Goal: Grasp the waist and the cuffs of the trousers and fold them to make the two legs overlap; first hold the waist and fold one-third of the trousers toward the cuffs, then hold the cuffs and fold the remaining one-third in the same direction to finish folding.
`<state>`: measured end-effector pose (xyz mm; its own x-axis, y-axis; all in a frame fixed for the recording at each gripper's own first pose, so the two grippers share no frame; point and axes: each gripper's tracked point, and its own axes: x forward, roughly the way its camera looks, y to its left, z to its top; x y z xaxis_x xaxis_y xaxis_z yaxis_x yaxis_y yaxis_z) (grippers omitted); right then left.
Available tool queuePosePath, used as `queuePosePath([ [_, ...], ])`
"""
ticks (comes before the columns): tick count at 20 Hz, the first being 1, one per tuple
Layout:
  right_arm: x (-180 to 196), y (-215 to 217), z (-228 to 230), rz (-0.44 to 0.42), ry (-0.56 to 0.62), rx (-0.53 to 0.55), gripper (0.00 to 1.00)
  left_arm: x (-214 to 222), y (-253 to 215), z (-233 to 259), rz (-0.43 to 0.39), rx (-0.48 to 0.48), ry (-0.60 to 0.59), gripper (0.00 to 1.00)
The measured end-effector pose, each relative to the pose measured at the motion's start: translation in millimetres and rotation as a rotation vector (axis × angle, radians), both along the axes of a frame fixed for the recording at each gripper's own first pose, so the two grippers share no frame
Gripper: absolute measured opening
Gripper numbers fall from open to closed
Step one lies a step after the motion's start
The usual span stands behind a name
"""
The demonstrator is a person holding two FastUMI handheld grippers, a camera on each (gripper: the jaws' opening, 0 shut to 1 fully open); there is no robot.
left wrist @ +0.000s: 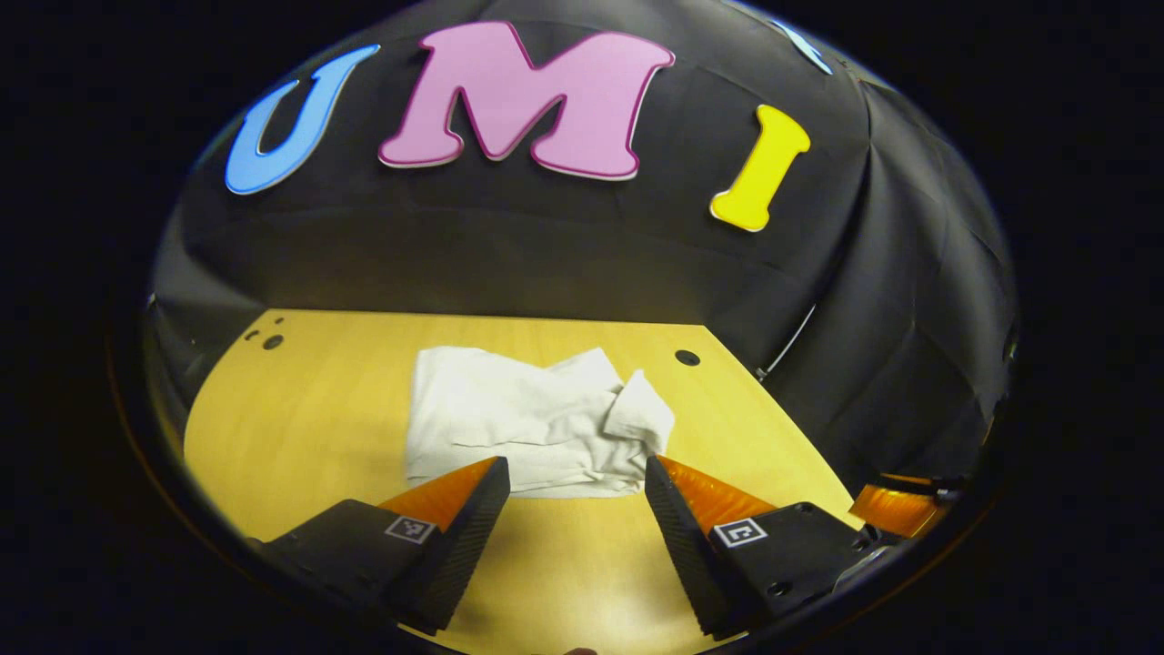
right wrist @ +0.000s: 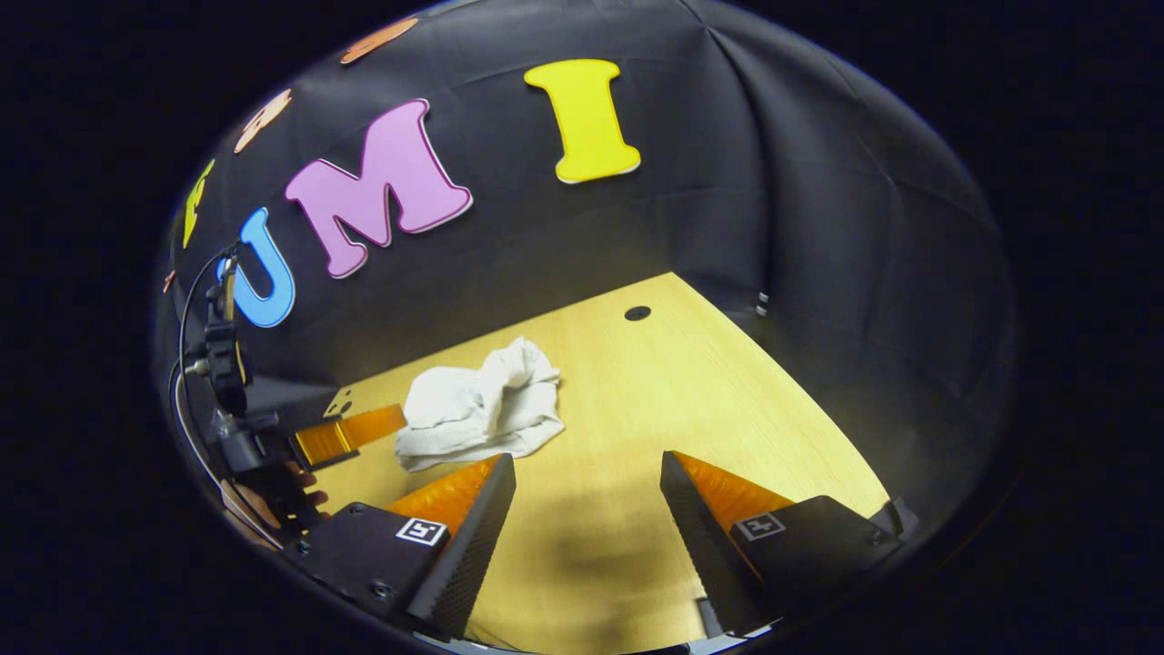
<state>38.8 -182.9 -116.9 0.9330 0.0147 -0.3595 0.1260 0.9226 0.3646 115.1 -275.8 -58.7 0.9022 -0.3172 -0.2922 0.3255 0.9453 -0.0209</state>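
Observation:
The white trousers (left wrist: pixel 532 423) lie folded into a compact, rumpled bundle on the wooden table (left wrist: pixel 318 409), with one corner flipped up at the right. My left gripper (left wrist: pixel 575 468) hovers open just in front of the bundle's near edge, nothing between its fingers. In the right gripper view the same bundle (right wrist: pixel 482 405) sits to the left and farther off. My right gripper (right wrist: pixel 587 464) is open above bare tabletop (right wrist: pixel 709 400), apart from the cloth. The left gripper (right wrist: pixel 350 432), held by a hand (right wrist: pixel 273 505), shows at the left beside the bundle.
Black cloth walls close the table at the back and right. Small round holes (left wrist: pixel 687 357) mark the tabletop near its far corners. A cable (right wrist: pixel 186 346) hangs at the left in the right gripper view. The right gripper (left wrist: pixel 896 505) peeks in at the lower right.

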Motion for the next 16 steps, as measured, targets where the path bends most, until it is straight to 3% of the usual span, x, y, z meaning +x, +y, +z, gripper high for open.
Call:
queuePosePath([
  [8,-58,70,74,0.055,-0.167,-0.080,0.98,-111,90,58,0.048,0.019,-0.235,0.95],
  [12,-90,98,90,0.107,-0.224,-0.208,0.98,-154,117,44,0.068,-0.007,-0.209,0.95],
  [16,-121,126,94,0.144,-0.268,-0.251,0.98,-185,143,41,0.126,-0.065,-0.219,0.95],
])
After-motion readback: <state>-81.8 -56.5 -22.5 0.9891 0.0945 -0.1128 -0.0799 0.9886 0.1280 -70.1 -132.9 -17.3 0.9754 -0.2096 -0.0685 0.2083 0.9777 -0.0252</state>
